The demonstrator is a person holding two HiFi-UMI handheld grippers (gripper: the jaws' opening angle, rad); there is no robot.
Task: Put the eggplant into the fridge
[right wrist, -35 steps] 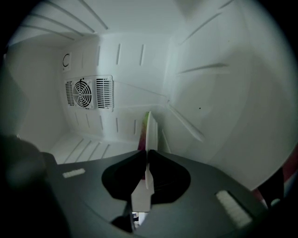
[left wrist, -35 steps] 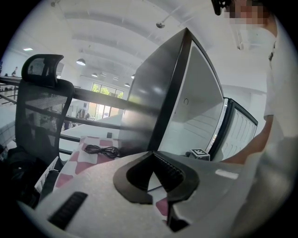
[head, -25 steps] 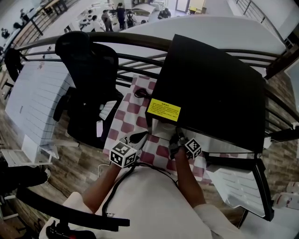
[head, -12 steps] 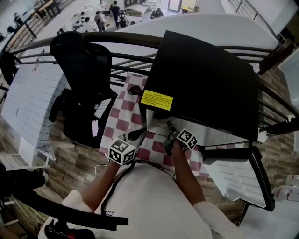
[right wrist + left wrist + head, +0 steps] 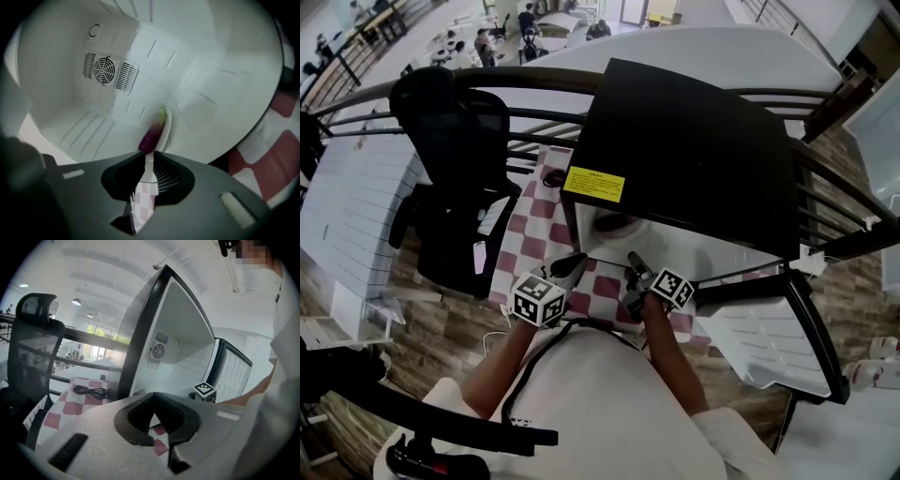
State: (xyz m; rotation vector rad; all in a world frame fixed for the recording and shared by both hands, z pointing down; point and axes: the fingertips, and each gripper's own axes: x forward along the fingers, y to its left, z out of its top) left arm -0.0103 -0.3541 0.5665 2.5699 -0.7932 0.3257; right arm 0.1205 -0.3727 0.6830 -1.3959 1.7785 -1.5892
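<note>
The purple eggplant with its green stem end lies on the white inner floor of the fridge, a black box with its mouth facing me. My right gripper is just outside that mouth. Its jaws are closing with nothing between them, and the eggplant lies beyond the tips. In the head view the right gripper sits in front of the opening. My left gripper hovers beside it over the checked cloth. The left gripper has its tips together and holds nothing.
The fridge door hangs open to the right. A black office chair stands left of the table. A coiled black cable lies on the cloth beside the fridge. Metal railings run behind.
The right gripper has drawn back a little from the fridge mouth toward me. The left gripper has shifted slightly along with it.
</note>
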